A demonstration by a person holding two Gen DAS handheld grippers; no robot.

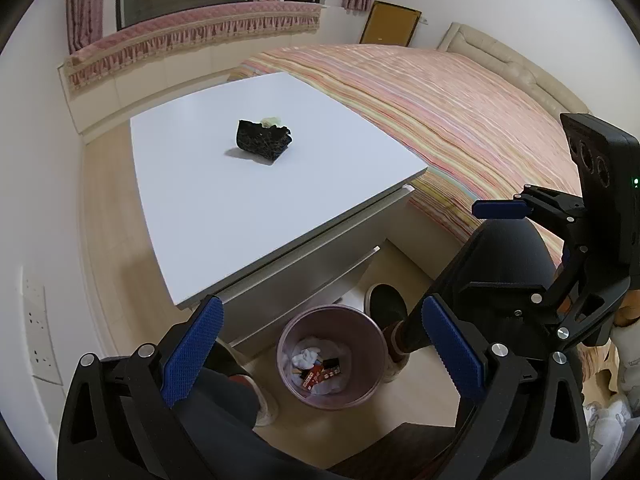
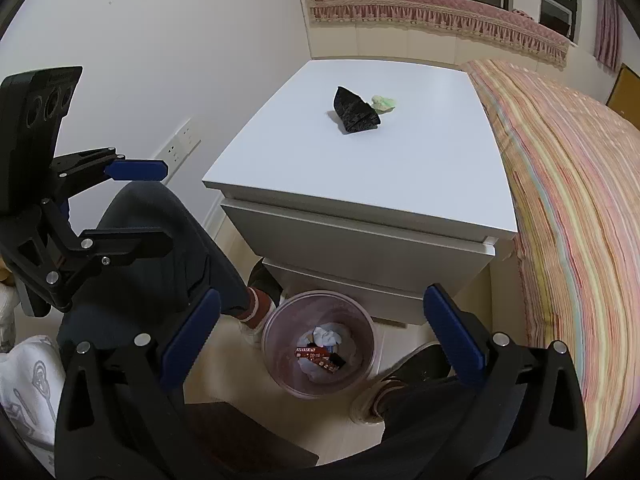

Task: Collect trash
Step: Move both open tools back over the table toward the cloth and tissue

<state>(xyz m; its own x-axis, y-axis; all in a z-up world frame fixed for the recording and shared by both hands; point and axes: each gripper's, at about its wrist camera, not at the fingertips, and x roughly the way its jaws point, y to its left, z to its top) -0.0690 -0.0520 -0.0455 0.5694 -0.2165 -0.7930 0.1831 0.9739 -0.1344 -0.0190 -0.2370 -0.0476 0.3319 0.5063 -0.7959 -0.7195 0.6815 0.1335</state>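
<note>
A round pinkish trash bin (image 1: 362,322) (image 2: 280,320) stands on the floor in front of the white nightstand (image 1: 224,208) (image 2: 360,184). Inside lie white crumpled paper (image 1: 308,357) (image 2: 328,336) and a red wrapper (image 1: 314,378) (image 2: 316,354). On the nightstand top rests a black crumpled wrapper (image 1: 264,140) (image 2: 354,114) with a pale green scrap (image 1: 272,121) (image 2: 384,104) behind it. My left gripper (image 1: 320,356) hangs open above the bin, nothing between its blue pads. My right gripper (image 2: 324,344) is open too, also over the bin and empty.
A striped bed (image 1: 460,112) (image 2: 568,200) runs along the nightstand's right side. A person's legs and shoes (image 1: 386,304) (image 2: 416,364) flank the bin. A wall socket plate (image 1: 38,328) (image 2: 180,144) is on the left wall. A padded window bench (image 1: 192,36) lies beyond.
</note>
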